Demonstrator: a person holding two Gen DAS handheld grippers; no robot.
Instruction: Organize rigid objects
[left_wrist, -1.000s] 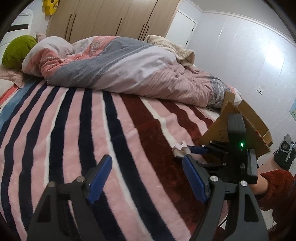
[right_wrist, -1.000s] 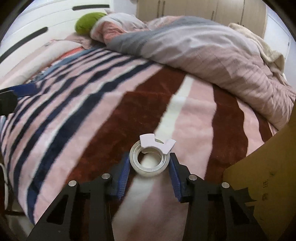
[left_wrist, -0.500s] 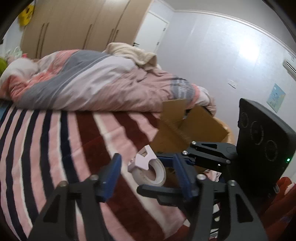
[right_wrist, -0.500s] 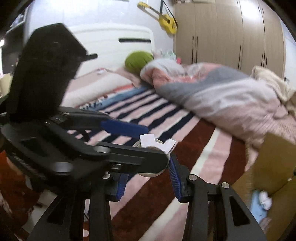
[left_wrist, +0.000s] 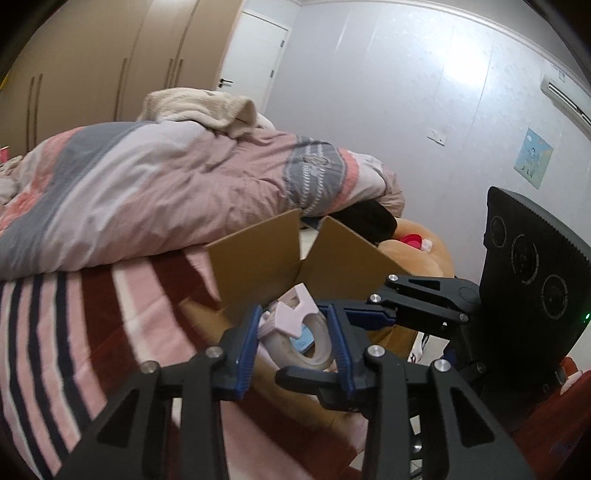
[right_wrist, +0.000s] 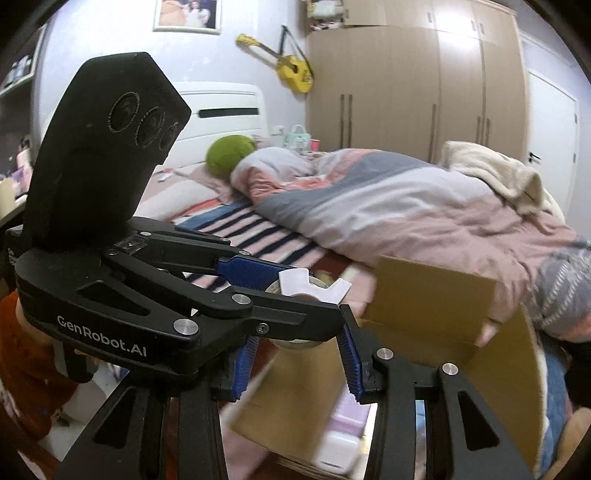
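Your right claw (right_wrist: 295, 354) and left claw (left_wrist: 295, 347) both sit clamped on the tape roll (left_wrist: 314, 343) — hold it level over the cardboard box (left_wrist: 332, 254), then part one claw first.

left wrist cam: sits behind the left tongs (left_wrist: 293, 343), faces the bed's foot end, cardboard box (left_wrist: 273, 254) close at centre, wall upper right.
right wrist cam: behind the right tongs (right_wrist: 295, 350), faces the headboard (right_wrist: 225, 110), upper left.
shared: box (right_wrist: 424, 314), duvet (left_wrist: 147, 192), wardrobe (right_wrist: 417, 81); each cam sees the other's tongs close up.
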